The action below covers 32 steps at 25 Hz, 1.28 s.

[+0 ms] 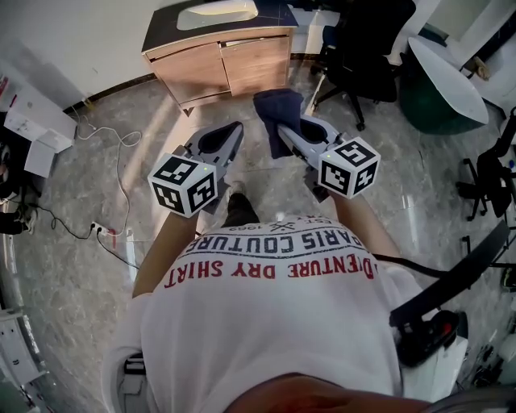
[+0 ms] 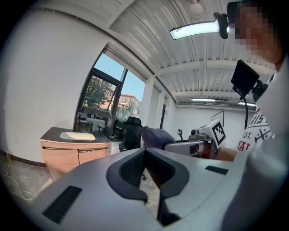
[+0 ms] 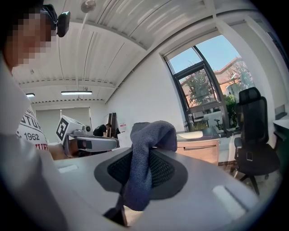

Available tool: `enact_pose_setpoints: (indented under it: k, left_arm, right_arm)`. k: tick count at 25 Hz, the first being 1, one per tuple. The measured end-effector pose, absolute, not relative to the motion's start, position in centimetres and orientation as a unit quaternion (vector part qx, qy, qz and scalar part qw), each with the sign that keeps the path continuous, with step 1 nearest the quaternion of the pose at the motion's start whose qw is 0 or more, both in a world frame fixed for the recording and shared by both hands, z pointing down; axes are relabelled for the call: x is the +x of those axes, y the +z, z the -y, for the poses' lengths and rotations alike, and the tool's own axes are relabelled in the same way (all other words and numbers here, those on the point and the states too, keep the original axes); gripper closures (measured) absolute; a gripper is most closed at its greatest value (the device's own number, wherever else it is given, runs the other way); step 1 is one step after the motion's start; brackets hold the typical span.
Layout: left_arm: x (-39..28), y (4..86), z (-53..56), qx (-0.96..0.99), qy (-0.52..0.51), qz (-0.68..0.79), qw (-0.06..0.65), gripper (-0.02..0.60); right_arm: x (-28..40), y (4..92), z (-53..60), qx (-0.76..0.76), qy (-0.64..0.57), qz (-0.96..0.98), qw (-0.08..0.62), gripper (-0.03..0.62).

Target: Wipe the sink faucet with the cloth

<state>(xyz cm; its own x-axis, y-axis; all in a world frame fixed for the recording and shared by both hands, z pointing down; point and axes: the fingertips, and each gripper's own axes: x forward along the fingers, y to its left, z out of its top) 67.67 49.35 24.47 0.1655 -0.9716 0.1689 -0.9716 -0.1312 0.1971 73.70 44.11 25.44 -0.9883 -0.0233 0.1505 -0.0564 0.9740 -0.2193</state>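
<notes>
Right, the right claw [image 1: 279, 126] is clamped on the cloth [image 1: 278, 103], while the left claw [image 1: 235, 131] is pinched together, empty. The sink [image 1: 216, 14] sits well ahead on its cabinet [image 1: 242, 64], and I can't make out the faucet. Best step in close, cloth leading, bunch held tight.

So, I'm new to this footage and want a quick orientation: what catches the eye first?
The dark blue cloth clamped in the right gripper stands out, draped over its jaws. Ahead of both grippers stands the wooden sink cabinet. The left gripper is shut and empty.
</notes>
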Motion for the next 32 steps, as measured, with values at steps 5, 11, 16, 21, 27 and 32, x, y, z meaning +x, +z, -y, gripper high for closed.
enact_pose_setpoints:
  k: [5,11,16,21,27,32]
  left_arm:
    - [62.4,27.6,-45.4,0.758,-0.001,0.635,0.150,0.580]
    - [50.3,31.1,-36.7,0.754,-0.001,0.632,0.180,0.580]
    - [35.6,32.0,-27.0,0.746,0.002,0.634,0.203,0.580]
    - [23.9,28.5,-18.7,0.751,0.004,0.635,0.181,0.580]
    - [18.9,25.9,-13.9,0.759,0.014,0.633,0.153,0.580]
    - [16.7,26.5,-11.2,0.760,0.016,0.630,0.158,0.580]
  right_arm:
    - [68.2,28.4,-40.5,0.021,0.120,0.988,0.091,0.517]
    - [56.1,31.9,-31.9,0.021,0.140,0.983,0.115,0.517]
    - [41.8,32.5,-22.0,0.021,0.152,0.980,0.125,0.517]
    - [30.2,28.6,-13.9,0.024,0.133,0.985,0.104,0.517]
    - [24.7,25.0,-9.5,0.031,0.106,0.991,0.078,0.517]
    - [22.6,25.9,-6.8,0.032,0.112,0.990,0.083,0.517]
